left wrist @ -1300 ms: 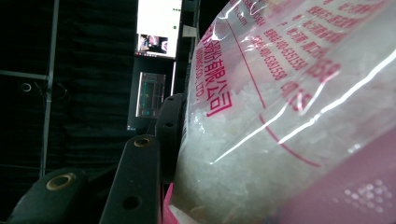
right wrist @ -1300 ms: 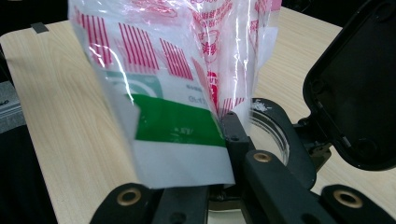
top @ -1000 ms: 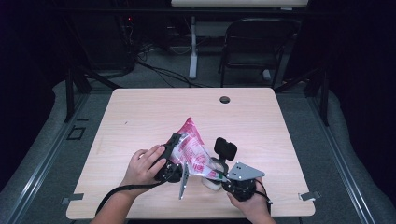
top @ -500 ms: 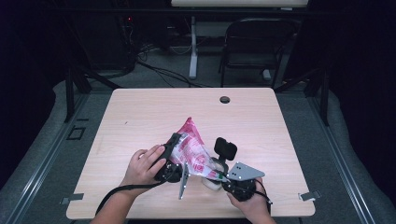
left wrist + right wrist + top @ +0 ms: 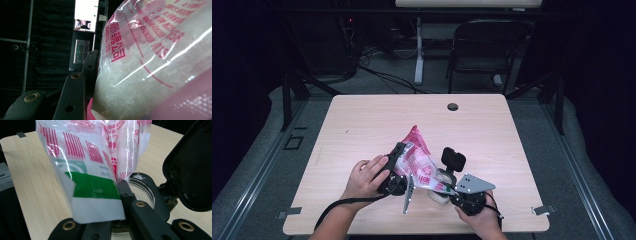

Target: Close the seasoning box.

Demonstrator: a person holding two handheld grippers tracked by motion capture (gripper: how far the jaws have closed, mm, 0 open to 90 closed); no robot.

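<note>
From my right gripper [image 5: 117, 202] camera I see the two black jaws closed together on the lower edge of a plastic bag [image 5: 95, 167]. The bag is clear with red stripes and red print, and it has a green band above a white strip at the pinched end. It hangs over the wooden table [image 5: 32, 175]. Just behind the jaws there is a round container [image 5: 147, 188] with a black rim, and its black lid [image 5: 190, 170] stands open at the right.

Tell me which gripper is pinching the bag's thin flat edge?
The right gripper, shut on the rice bag at its flat green-and-white end; the left gripper instead clasps the bulging, rice-filled body.
</note>
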